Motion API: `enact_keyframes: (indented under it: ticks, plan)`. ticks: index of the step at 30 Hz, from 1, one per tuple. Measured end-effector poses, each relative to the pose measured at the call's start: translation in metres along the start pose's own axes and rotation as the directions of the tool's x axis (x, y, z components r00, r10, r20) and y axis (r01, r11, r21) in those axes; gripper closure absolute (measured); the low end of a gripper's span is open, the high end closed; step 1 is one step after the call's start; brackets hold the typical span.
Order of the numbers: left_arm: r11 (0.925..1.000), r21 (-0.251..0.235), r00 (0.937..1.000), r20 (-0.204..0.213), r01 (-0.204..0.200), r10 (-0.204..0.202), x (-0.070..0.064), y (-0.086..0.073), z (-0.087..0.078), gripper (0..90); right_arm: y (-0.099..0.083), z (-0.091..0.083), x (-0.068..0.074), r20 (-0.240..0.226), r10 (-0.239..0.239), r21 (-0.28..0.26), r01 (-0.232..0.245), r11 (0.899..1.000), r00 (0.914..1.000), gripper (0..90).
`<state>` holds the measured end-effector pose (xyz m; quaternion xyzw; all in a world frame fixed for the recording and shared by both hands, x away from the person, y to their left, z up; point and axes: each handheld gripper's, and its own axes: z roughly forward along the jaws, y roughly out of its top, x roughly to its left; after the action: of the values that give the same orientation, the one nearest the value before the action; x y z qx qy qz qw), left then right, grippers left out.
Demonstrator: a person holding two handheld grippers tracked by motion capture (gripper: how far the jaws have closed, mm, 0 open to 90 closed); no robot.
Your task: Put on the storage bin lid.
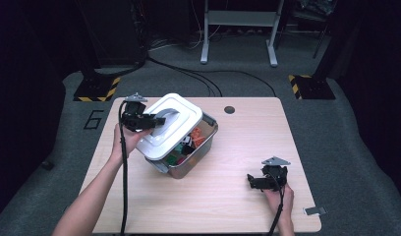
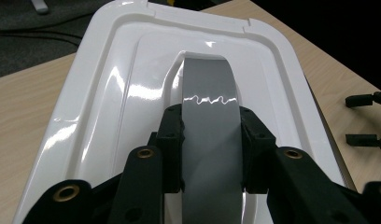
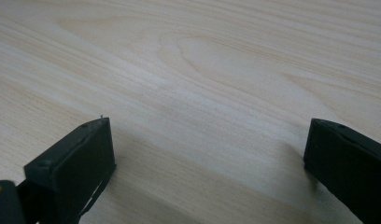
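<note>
White lid sits tilted on the clear storage bin, left of table centre, coloured toy pieces visible through the uncovered right side. My left gripper has its 2 jaws clamped on either side of the lid's grey handle, pads touching it. My right gripper rests low over bare wood near the right front edge, well apart from the bin, its 2 jaws spread wide and holding nothing

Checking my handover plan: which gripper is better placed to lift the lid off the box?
Left. The left gripper already clamps the lid's grey handle; the right gripper rests open on the table, away from the box.
</note>
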<state>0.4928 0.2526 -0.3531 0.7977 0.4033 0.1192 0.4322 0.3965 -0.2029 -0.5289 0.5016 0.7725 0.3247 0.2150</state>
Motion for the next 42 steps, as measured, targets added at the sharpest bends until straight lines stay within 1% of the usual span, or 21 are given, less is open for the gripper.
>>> enact_keyframes:
  ticks: [2,4,6,10,12,15,17,18,22,25,26,29,30,31,34,37,38,42]
  plan:
    - [0.9999,0.011,1.0,-0.005,0.002,-0.002,-0.004,-0.001,0.005,66.6,0.0,0.0,0.0,0.0,0.0,0.0,0.0,1.0,1.0,1.0]
    - [0.9997,0.008,0.9997,0.006,0.023,-0.023,-0.009,-0.003,0.011,66.6,0.0,0.0,0.0,0.0,0.0,0.0,0.0,1.0,1.0,1.0]
    - [0.9997,0.007,0.9997,0.0,0.024,-0.024,-0.011,-0.004,0.013,66.6,0.0,0.0,0.0,-0.001,0.0,-0.001,0.0,1.0,1.0,1.0]
    - [0.9992,0.027,0.9995,0.005,0.03,-0.03,-0.017,-0.005,0.023,66.7,0.0,0.0,0.0,0.0,0.003,-0.002,-0.003,1.0,1.0,1.0]
    - [0.9991,0.035,0.9997,0.012,0.023,-0.023,-0.02,-0.006,0.028,66.6,0.0,0.0,0.0,0.001,0.003,-0.001,-0.003,1.0,1.0,1.0]
    - [0.9993,0.035,0.9997,0.018,0.017,-0.017,-0.025,-0.007,0.034,66.6,0.0,0.0,0.0,0.0,0.003,-0.002,-0.003,1.0,1.0,1.0]
    - [0.9991,0.039,0.9997,0.019,0.015,-0.016,-0.028,-0.007,0.037,66.6,0.0,0.0,0.0,0.0,0.003,-0.002,-0.003,1.0,1.0,1.1]
    - [0.9991,0.036,0.9994,0.027,0.02,-0.021,-0.03,-0.007,0.039,66.6,0.0,0.0,0.0,0.0,0.003,-0.002,-0.003,1.0,1.0,1.0]
    - [0.9988,0.046,0.9994,0.03,0.016,-0.017,-0.032,-0.008,0.042,66.6,0.0,0.0,0.0,0.001,0.003,-0.001,-0.003,1.0,1.0,1.1]
    - [0.9988,0.036,0.999,0.03,0.033,-0.034,-0.035,-0.009,0.044,66.6,0.0,0.0,0.0,0.001,0.003,-0.002,-0.003,1.0,1.0,1.0]
    - [0.9989,0.036,0.999,0.032,0.03,-0.031,-0.035,-0.01,0.045,66.6,0.0,0.0,0.0,0.0,0.003,-0.002,-0.003,1.0,1.0,1.0]
    - [0.9987,0.027,0.9985,0.033,0.042,-0.043,-0.037,-0.012,0.046,66.6,0.0,0.0,0.0,-0.001,0.002,-0.001,-0.002,1.0,1.0,1.0]
    - [0.9985,0.028,0.9979,0.043,0.047,-0.048,-0.038,-0.014,0.048,66.5,0.0,0.0,0.0,0.001,0.003,-0.002,-0.003,1.0,1.0,1.0]
    - [0.9985,0.028,0.9979,0.043,0.047,-0.048,-0.038,-0.014,0.048,66.5,0.0,0.0,0.0,0.001,0.003,-0.002,-0.003,1.0,1.0,1.0]
    - [0.9992,0.038,0.9997,0.017,0.014,-0.015,-0.042,-0.015,0.049,66.4,0.0,0.0,0.0,-0.001,0.002,-0.001,-0.002,1.0,1.0,1.0]
    - [0.9991,0.04,0.9997,0.017,0.016,-0.017,-0.042,-0.016,0.048,66.4,0.0,0.0,0.0,0.001,0.003,-0.002,-0.003,1.0,1.0,1.1]
    - [0.9994,0.032,0.9998,0.013,0.015,-0.016,-0.043,-0.016,0.049,66.4,0.0,0.0,0.0,0.0,0.003,-0.002,-0.003,1.0,1.0,1.0]
    - [0.9995,0.031,1.0,-0.006,0.007,-0.006,-0.045,-0.017,0.048,65.9,0.0,0.0,0.0,0.0,0.003,-0.002,-0.003,1.0,1.0,1.0]
